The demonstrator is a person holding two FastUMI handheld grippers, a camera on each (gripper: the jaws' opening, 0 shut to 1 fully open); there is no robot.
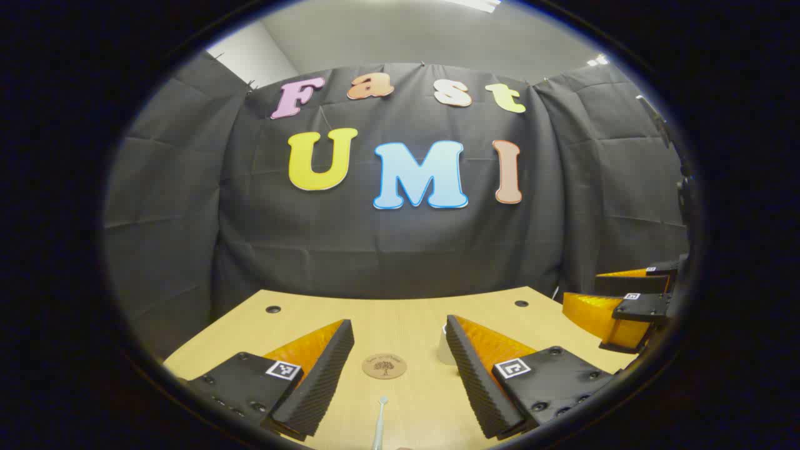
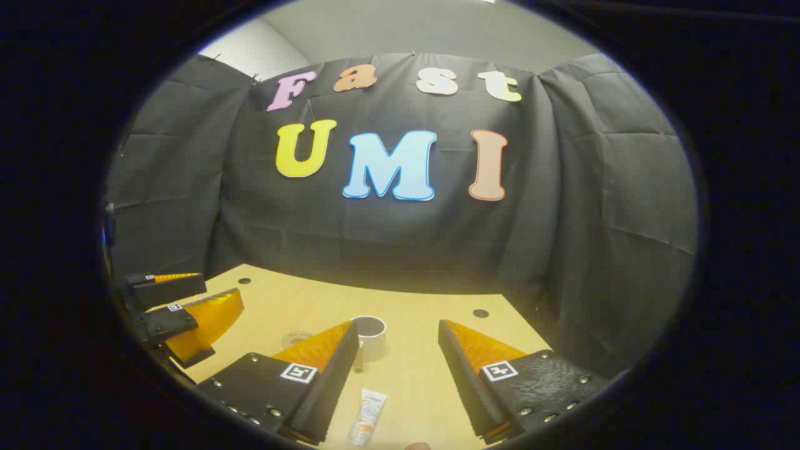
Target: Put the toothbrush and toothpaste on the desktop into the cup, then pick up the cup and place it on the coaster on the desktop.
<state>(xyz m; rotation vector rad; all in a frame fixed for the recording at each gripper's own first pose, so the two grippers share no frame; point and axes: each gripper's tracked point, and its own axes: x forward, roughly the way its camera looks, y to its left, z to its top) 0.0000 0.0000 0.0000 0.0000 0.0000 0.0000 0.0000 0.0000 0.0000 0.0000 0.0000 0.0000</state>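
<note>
In the left gripper view my left gripper (image 1: 400, 369) is open above the wooden desktop (image 1: 350, 312). Between its fingers lie a round brown coaster (image 1: 384, 365) and, nearer, the pale toothbrush (image 1: 379, 422). A white cup (image 1: 445, 350) peeks out behind the right finger. The right gripper (image 1: 625, 303) hangs at the far right edge. In the right gripper view my right gripper (image 2: 398, 375) is open over the desktop (image 2: 294, 300). A white toothpaste tube (image 2: 369, 417) lies between its fingers, with the white cup (image 2: 370, 336) standing farther off. The left gripper (image 2: 187, 315) hangs at the left, and the coaster (image 2: 294, 339) lies partly behind my left finger.
Black cloth walls close the booth behind and on both sides of the desk. Small dark holes (image 1: 273, 309) (image 1: 521, 304) mark the desktop near its far corners. The desk's far edge runs close to the back cloth.
</note>
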